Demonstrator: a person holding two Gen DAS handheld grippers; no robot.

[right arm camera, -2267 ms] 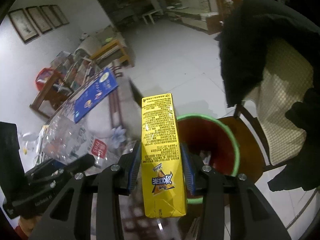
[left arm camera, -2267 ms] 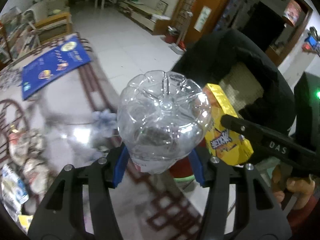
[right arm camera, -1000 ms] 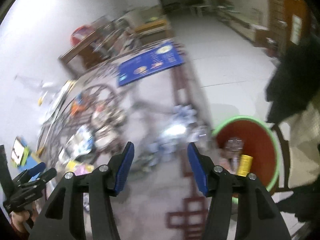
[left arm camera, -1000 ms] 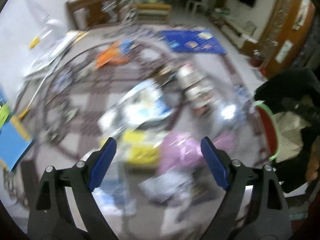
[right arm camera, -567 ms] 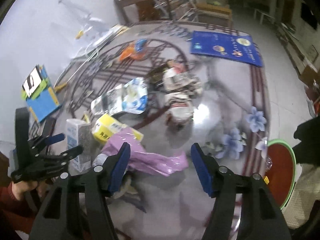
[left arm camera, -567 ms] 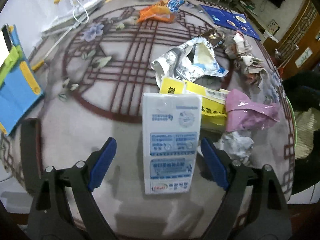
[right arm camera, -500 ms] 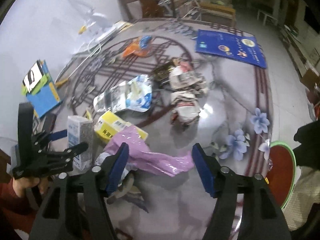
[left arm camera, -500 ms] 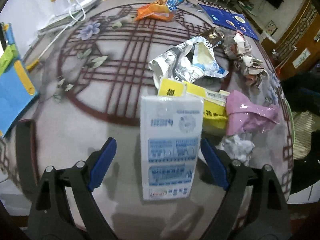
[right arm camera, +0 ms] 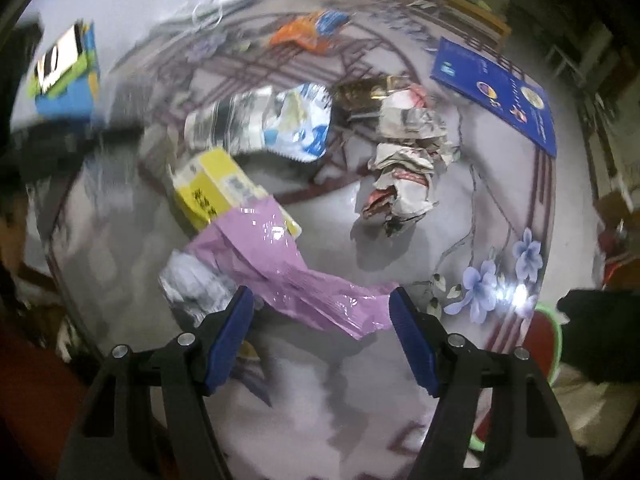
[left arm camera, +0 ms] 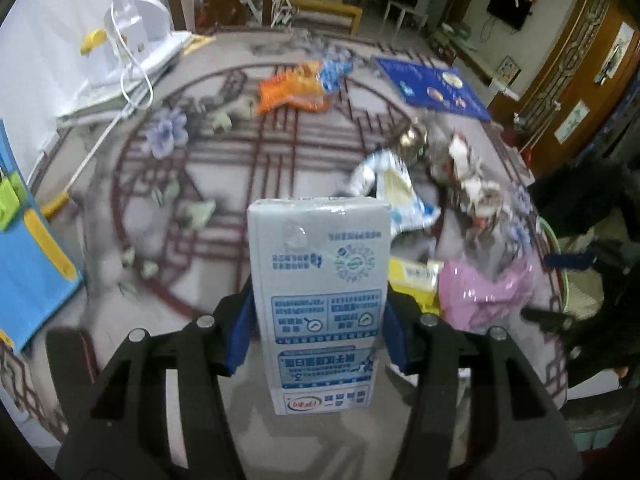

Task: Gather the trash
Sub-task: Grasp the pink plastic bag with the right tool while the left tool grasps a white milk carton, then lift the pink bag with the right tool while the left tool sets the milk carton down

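My left gripper (left arm camera: 316, 334) has the white milk carton (left arm camera: 318, 300) between its blue pads, and the jaws are closing on it; the pads look to be against both side walls low on the carton, so I judge the grasp made or all but made. The carton stands upright on the round patterned table (left arm camera: 192, 184), just in front of a yellow carton (left arm camera: 412, 276).

My right gripper (right arm camera: 322, 334) is released — jaws wide, hovering over the crumpled pink plastic bag (right arm camera: 280, 268), which lies across that yellow carton (right arm camera: 212, 188) with its loose end between the pads but not pinched.

More trash remains further back: a silver-blue snack pouch (right arm camera: 276, 124), crumpled paper (right arm camera: 404, 160) and an orange wrapper (left arm camera: 292, 90). The green-rimmed bin (right arm camera: 548, 320) sits off the table's edge, partly hidden.

Recommendations for the step in hand:
- Left: finish the squeeze gently — an empty carton will buckle and may slip. Lift straight up to clear the yellow carton.
- Right: descend until the pads straddle the thickest bunch of film, then close; a pinch on the thin tail may pull free.
- Risk: the bag may drag the yellow carton along.
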